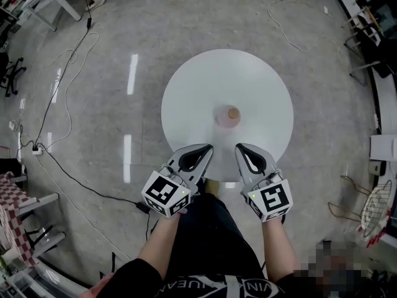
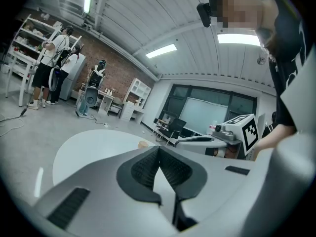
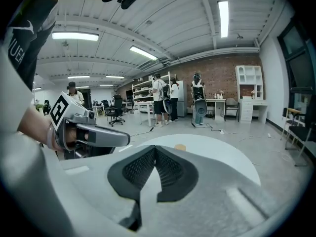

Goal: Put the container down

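Observation:
A small pinkish container (image 1: 227,117) with a tan lid stands upright near the middle of the round white table (image 1: 186,98). Its lid shows as a small tan spot (image 2: 143,143) in the left gripper view and again as a tan spot (image 3: 180,147) in the right gripper view. Both grippers hover at the table's near edge, short of the container. My left gripper (image 1: 207,146) is shut with nothing in it, its tips touching (image 2: 158,147). My right gripper (image 1: 239,146) is shut and empty too, tips together (image 3: 155,147).
Cables trail across the grey floor (image 1: 74,73) at the left. A wire basket (image 1: 376,208) stands at the right. Chairs (image 1: 366,23) sit at the far right. People stand by shelves (image 3: 163,98) and a desk in the background.

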{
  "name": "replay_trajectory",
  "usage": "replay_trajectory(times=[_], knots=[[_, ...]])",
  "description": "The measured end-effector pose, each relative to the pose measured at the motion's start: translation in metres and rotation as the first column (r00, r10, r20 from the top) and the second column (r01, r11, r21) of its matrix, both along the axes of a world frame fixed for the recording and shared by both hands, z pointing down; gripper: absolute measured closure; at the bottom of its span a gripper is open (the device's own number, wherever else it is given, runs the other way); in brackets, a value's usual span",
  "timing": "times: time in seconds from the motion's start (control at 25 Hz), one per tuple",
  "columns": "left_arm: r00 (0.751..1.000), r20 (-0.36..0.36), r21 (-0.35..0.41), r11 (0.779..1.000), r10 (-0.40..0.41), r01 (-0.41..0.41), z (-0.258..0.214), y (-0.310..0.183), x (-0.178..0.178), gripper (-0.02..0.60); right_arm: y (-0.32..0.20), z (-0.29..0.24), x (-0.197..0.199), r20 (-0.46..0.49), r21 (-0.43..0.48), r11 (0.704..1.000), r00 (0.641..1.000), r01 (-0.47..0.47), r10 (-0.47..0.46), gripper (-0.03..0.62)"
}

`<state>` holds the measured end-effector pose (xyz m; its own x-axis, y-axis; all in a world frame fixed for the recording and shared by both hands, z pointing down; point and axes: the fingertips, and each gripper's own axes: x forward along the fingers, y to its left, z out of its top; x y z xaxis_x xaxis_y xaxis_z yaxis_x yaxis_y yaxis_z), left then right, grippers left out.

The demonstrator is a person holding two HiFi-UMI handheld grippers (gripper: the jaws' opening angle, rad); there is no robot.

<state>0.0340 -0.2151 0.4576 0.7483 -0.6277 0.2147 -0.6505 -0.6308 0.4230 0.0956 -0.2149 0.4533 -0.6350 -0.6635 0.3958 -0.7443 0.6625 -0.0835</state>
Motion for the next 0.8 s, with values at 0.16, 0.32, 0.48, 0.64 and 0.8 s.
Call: replay_trajectory(times=[0.16, 0.32, 0.48, 0.64, 0.8], knots=[[1.000, 0.003, 0.018, 1.000, -0.009, 0.009, -0.012, 0.001, -0.002, 0.568, 0.001, -0.015, 0.003, 0.011, 0.019, 1.000, 1.000, -0.009, 0.009, 0.588], [1.000, 0.002, 0.031, 0.999, -0.013, 0.013, -0.023, 0.004, -0.002, 0.568, 0.004, -0.026, 0.005, 0.011, 0.038, 0.999, 1.000, -0.017, 0.016, 0.588], [1.000, 0.003, 0.046, 0.999, -0.018, 0.018, -0.034, 0.008, -0.003, 0.568, 0.008, -0.035, 0.008, 0.005, 0.046, 0.999, 1.000, -0.019, 0.018, 0.588], [1.000, 0.006, 0.066, 0.997, -0.026, 0.025, -0.045, 0.006, -0.004, 0.568, 0.009, -0.047, 0.012, 0.008, 0.064, 0.998, 1.000, -0.025, 0.024, 0.588], [0.999, 0.004, 0.084, 0.996, -0.042, 0.041, -0.058, 0.005, -0.006, 0.568, 0.013, -0.057, 0.018, 0.018, 0.076, 0.996, 0.999, -0.036, 0.035, 0.588]])
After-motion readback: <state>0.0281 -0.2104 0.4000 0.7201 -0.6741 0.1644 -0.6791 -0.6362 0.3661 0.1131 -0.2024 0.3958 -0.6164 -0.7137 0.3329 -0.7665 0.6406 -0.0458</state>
